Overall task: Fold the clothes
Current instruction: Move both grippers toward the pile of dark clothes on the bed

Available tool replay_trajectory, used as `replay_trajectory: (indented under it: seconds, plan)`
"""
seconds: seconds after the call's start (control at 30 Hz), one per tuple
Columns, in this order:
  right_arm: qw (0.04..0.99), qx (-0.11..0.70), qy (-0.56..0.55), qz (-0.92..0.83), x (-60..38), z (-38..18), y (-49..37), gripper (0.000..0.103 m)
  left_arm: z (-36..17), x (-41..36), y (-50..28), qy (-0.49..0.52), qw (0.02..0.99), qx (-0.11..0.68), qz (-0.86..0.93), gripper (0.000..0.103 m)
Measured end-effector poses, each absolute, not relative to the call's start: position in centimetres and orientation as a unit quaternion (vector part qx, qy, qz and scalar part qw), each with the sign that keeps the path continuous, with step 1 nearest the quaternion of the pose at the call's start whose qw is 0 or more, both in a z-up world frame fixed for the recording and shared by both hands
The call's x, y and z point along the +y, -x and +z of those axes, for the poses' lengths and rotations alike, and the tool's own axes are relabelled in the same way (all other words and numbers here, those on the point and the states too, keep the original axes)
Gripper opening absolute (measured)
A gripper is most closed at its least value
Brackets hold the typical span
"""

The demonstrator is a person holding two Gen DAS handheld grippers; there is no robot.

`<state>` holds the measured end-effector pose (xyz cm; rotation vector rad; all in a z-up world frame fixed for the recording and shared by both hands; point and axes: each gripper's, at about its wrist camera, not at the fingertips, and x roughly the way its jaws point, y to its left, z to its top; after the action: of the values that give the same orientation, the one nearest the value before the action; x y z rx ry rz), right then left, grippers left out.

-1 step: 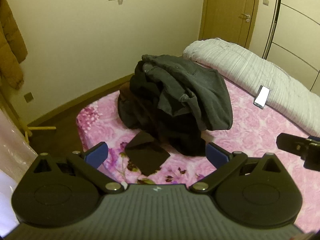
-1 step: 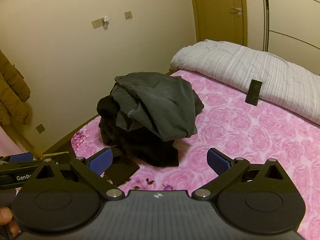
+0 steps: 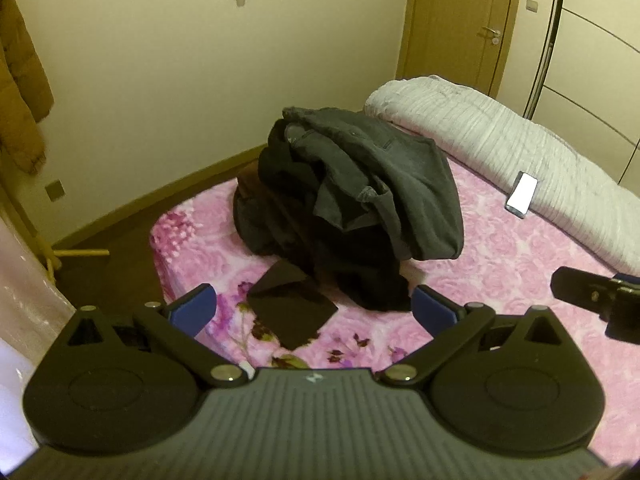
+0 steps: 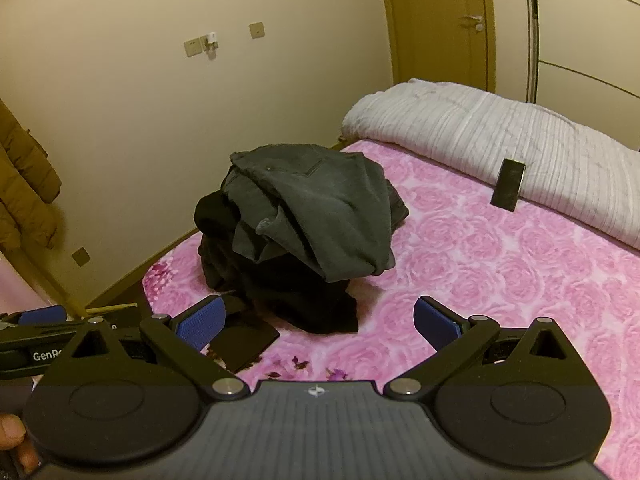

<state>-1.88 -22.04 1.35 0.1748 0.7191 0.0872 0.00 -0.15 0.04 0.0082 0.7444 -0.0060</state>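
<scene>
pink floral bed [image 3: 520,264], dark clothes pile [image 3: 352,208], both claws wide apart, empty

SETTING: home bedroom | EVIDENCE: bed with pink floral cover [image 4: 500,280]; rolled white quilt [image 4: 500,136]; wooden door [image 4: 440,24]; wardrobe panels [image 4: 588,20]; brown coat [image 3: 20,92] hanging at wall

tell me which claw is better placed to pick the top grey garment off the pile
Slightly the left, as a judgement. Both claws are open and short of the clothes pile. The left claw has the pile's near edge straight between its fingers; from the right claw the pile sits left of centre. The grey garment is untouched.
</scene>
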Motion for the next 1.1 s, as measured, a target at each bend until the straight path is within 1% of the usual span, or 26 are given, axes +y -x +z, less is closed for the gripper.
replay_trajectory:
  seconds: [0.1,0.13,0.2,0.33,0.43,0.83,1.1]
  plan:
    - [0.930,0.355,-0.084,0.041,-22.0,1.3,1.9,0.103,0.2,-0.6,0.1,-0.009,0.932,0.362,-0.001,0.103]
    - [0.930,0.356,-0.085,0.041,-22.0,1.2,1.9,0.103,0.0,-1.3,1.3,-0.011,0.937,0.348,0.000,0.103]
    - [0.929,0.358,-0.087,0.039,-21.7,1.0,1.8,0.103,0.1,-1.8,2.1,-0.008,0.937,0.348,-0.002,0.103]
    - [0.928,0.360,-0.088,0.037,-20.9,1.2,1.4,0.103,-0.5,1.5,-0.2,0.023,0.925,0.379,-0.019,0.103]
    - [0.928,0.362,-0.086,0.035,-20.4,1.0,1.3,0.103,-0.7,2.0,-0.5,0.024,0.924,0.382,-0.025,0.103]
    - [0.922,0.376,-0.084,0.035,-18.8,0.0,0.6,0.103,-1.8,3.2,-0.7,0.023,0.918,0.395,-0.026,0.103]
    - [0.918,0.390,-0.068,0.039,-20.5,-0.7,-0.2,0.103,-2.3,2.3,-2.0,0.068,0.914,0.399,-0.014,0.103]
